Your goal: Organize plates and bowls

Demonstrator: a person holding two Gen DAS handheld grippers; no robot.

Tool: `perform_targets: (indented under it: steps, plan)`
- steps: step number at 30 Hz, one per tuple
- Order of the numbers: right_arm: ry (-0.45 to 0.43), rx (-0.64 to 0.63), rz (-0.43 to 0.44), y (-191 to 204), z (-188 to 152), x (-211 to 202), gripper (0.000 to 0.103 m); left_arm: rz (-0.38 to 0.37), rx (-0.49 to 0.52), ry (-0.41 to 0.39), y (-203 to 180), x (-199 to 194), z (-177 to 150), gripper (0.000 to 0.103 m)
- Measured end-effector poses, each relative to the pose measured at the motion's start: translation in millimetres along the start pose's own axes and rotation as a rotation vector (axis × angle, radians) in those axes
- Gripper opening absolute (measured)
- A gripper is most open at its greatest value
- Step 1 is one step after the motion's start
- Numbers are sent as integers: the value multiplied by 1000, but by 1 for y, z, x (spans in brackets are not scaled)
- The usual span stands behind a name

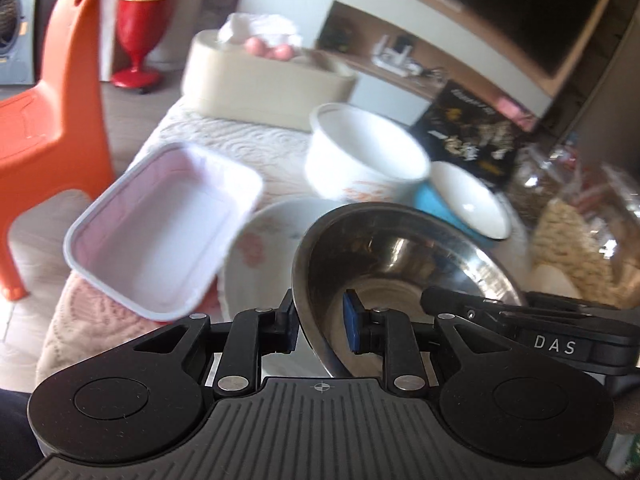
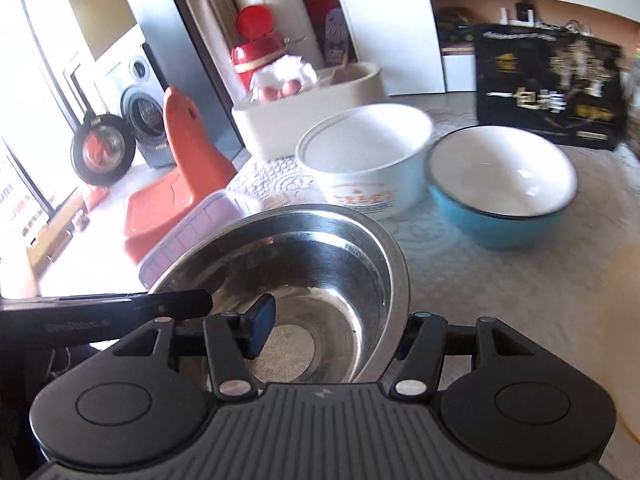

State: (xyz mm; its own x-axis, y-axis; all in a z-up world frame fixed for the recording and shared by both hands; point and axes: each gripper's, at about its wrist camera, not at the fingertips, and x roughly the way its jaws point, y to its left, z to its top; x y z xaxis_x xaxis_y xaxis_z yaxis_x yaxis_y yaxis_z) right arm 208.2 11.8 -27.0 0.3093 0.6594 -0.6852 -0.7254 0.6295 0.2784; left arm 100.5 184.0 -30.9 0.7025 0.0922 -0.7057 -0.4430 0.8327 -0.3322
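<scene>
Both grippers hold one steel bowl (image 1: 400, 264) by opposite sides of its rim, above the table. My left gripper (image 1: 320, 326) is shut on its left wall, one pad inside, one outside. My right gripper (image 2: 332, 330) is shut on the same steel bowl (image 2: 312, 276) at its right wall. A flowered white plate (image 1: 260, 248) lies under the bowl. A white bowl with orange print (image 1: 360, 160) (image 2: 368, 156) and a blue bowl with white inside (image 1: 468, 204) (image 2: 500, 188) stand behind. A white rectangular dish (image 1: 160, 224) (image 2: 192, 232) sits at the left.
A beige tub (image 1: 260, 84) (image 2: 304, 112) with eggs and tissue stands at the table's far end. A black printed bag (image 1: 468, 136) (image 2: 548, 84) is at the back right. Bagged food (image 1: 580, 236) lies at the right. An orange chair (image 1: 48, 92) (image 2: 176, 172) stands left of the table.
</scene>
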Motion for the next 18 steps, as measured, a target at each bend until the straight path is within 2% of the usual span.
perform_targets:
  steps: [6, 11, 13, 14, 15, 16, 18]
  plan:
    - [33, -16, -28, 6, 1, 43, 57, -9, -25, 2, 24, 16, 1, 25]
    - [31, -86, -41, 12, -3, 50, 57, -5, -23, -19, 37, 10, 1, 24]
    - [2, -132, -65, 16, -4, 45, 58, 27, -10, -39, 36, 4, 0, 22]
    - [-12, -158, -81, 17, -4, 42, 59, 48, -5, -43, 35, 0, -1, 25]
    - [-37, -189, -100, 20, -5, 38, 66, 57, -4, -45, 36, -2, -2, 34]
    - [-70, -223, -131, 22, -5, 34, 74, 62, -8, -44, 37, -4, -2, 39]
    - [-142, -296, -218, 28, -6, 26, 77, 69, -31, -21, 38, -2, -2, 40]
